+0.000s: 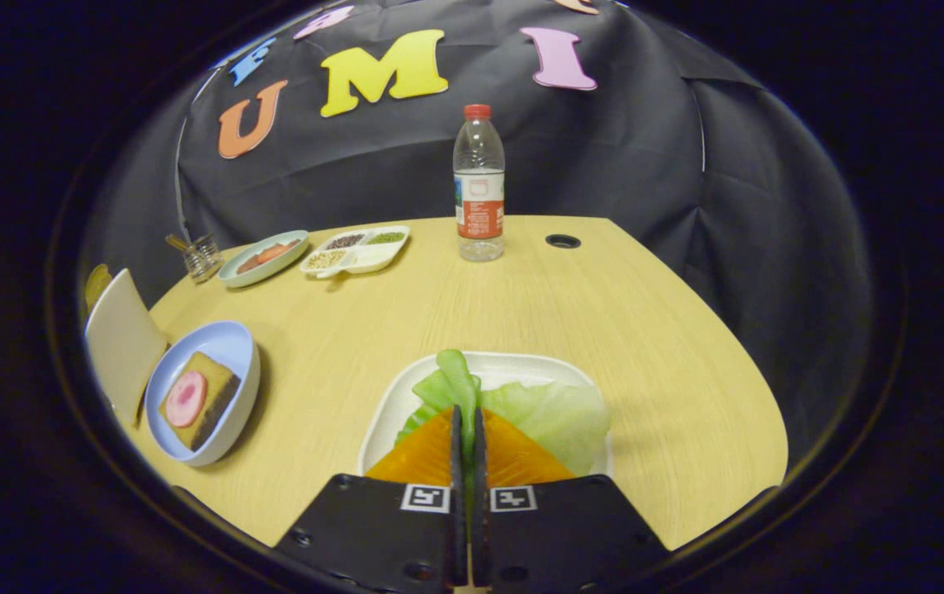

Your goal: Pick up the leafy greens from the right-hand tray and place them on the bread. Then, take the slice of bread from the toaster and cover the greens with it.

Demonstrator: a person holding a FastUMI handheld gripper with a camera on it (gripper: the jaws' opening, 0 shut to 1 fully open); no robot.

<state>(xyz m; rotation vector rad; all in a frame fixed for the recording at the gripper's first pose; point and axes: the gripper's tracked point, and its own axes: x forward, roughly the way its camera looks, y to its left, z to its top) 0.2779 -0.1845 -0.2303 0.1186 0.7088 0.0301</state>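
The pale wooden surface [455, 313] carries everything, with a small round dark hole [563, 241] set into it near the far edge. Closest to the gripper [467, 425] is the white rounded-square tray [521, 363], holding the light green leafy greens [554, 412] and some flat orange ridged pieces [513, 458] lying over their near side. The fingers [456, 445] stand almost together above this tray, with only a thin slit between them; a narrow green strip shows in that slit, so they seem to be pinching a fold of leaf, though how firmly cannot be told.

Off to the left of the fingers sits a pale blue round bowl [233, 346] with the brown square slice of bread [212, 396] in it, topped by a pink round slice [186, 399]. Just beyond that bowl stands a cream flat-sided toaster [121, 342]. Further back are a clear plastic water bottle with a red cap [479, 186], a white divided tray of grains [356, 249], a light green oval dish [264, 257] and a small clear glass [203, 257].

The greens look thin, floppy and very light, likely to droop, tear or slip from a shallow pinch. A deeper hold on the thicker, crinkled ridge rising just ahead of the fingertips would probably serve best, keeping clear of the orange pieces
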